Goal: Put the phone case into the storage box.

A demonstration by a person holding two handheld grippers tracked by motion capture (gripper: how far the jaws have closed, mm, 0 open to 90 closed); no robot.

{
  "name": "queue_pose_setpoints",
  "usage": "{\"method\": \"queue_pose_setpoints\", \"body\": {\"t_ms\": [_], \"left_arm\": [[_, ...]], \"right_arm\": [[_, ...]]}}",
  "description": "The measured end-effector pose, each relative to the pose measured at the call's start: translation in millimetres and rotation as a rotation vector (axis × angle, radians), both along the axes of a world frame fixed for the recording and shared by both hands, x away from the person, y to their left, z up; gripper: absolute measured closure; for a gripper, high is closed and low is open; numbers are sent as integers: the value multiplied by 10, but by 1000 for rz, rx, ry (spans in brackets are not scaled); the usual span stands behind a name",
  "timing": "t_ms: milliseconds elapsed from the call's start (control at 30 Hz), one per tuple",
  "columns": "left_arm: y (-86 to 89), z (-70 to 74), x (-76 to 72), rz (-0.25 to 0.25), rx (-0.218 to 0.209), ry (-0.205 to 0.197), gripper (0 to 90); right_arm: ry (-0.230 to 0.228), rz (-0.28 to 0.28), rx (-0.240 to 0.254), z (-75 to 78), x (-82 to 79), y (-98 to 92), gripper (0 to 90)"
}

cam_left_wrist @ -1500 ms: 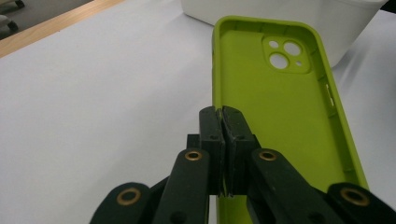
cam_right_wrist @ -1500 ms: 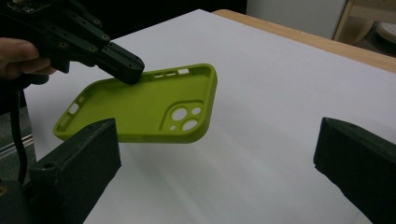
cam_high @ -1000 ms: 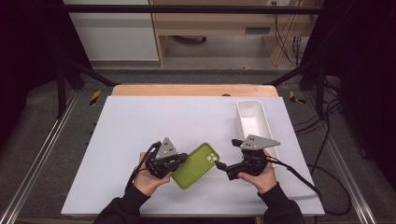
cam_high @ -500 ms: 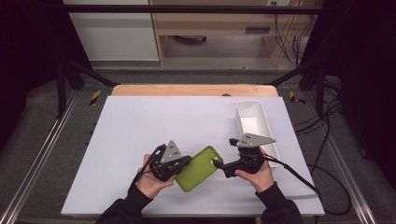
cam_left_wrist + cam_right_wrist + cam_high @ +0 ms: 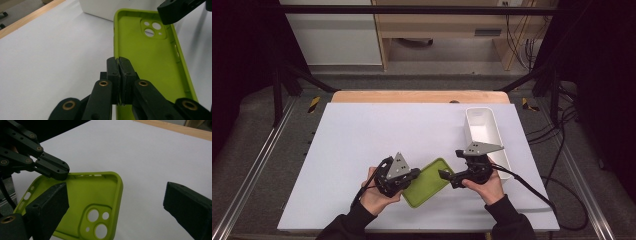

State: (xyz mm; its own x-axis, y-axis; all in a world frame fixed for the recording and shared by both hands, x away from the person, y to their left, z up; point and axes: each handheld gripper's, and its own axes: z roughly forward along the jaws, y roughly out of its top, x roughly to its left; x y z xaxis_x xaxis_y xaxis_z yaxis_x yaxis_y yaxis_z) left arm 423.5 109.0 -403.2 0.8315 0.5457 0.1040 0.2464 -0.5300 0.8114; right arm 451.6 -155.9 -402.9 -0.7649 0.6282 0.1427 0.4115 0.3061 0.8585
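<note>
Table (image 5: 362,150): white, flat top with a wooden strip along the far edge; bears everything below.
Tray (image 5: 472,131): white, long and narrow, standing at the far right of the table, just behind the right gripper.
Phone case (image 5: 428,182): lime green, soft-looking, lying open side up near the front edge of the table, between the two grippers and slanted across it. Raised rim all round, rounded corners, smooth matte inside. Camera cut-out (image 5: 96,221) a rounded square with two large holes, one middling and one tiny. Small slots in one long wall, a row of tiny holes and an oval opening at the short end away from the cut-out.
Left gripper (image 5: 414,173): in the left hand, at the case's left long wall; fingers (image 5: 113,68) pressed together on that thin wall, pinching it.
Right gripper (image 5: 441,174): in the right hand, at the camera end of the case; fingers (image 5: 50,205) spread wide and just now closing slightly, one above the case's inside, the other over bare table beyond the rim, neither pressing on it.
</note>
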Motion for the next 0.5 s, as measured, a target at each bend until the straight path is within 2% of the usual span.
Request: {"method": "queue_pose_setpoints", "body": {"t_ms": [100, 367, 500], "left_arm": [[-10, 8, -12, -4, 2, -5, 878], [-38, 18, -43, -14, 11, -14, 879], [-45, 23, -56, -20, 9, -22, 879]], "right_arm": [[15, 6, -2, -7, 10, 4, 93], [63, 26, -8, -26, 38, 7, 237], [101, 38, -4, -29, 53, 4, 312]]}}
